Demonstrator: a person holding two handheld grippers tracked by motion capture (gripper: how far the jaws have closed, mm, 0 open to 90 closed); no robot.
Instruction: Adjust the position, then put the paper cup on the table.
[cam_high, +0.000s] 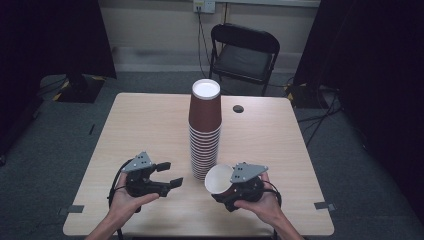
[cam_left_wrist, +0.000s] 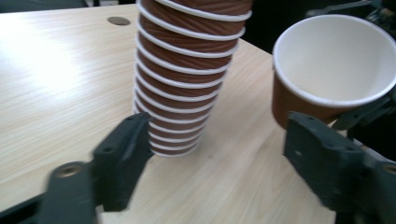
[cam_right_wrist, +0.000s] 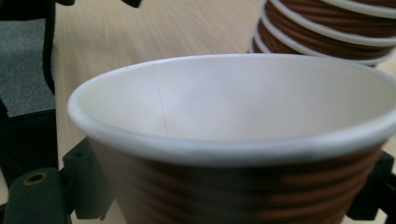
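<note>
A single brown paper cup (cam_high: 218, 179) is clamped between the jaws of the right hand-held gripper (cam_high: 226, 189), tipped on its side so that its white mouth is turned toward the 9 o'clock side of the counter (cam_high: 150, 125). In the right gripper view the ribbed wall of the cup (cam_right_wrist: 243, 186) is seen pressed between the two black jaws. The cup is held just beside the foot of the tall stack of brown paper cups (cam_high: 205, 132), at about 5 o'clock from it; the stack is stood upside down near the middle of the counter. The left hand-held gripper (cam_high: 167, 174) is held at about 8 o'clock from the stack, its jaws spread wide with nothing between them. In the left gripper view the stack (cam_left_wrist: 187, 74) and the held cup (cam_left_wrist: 334, 65) are seen beyond those open jaws. A black folding chair (cam_high: 243, 55) is stood beyond the counter at 12 o'clock.
</note>
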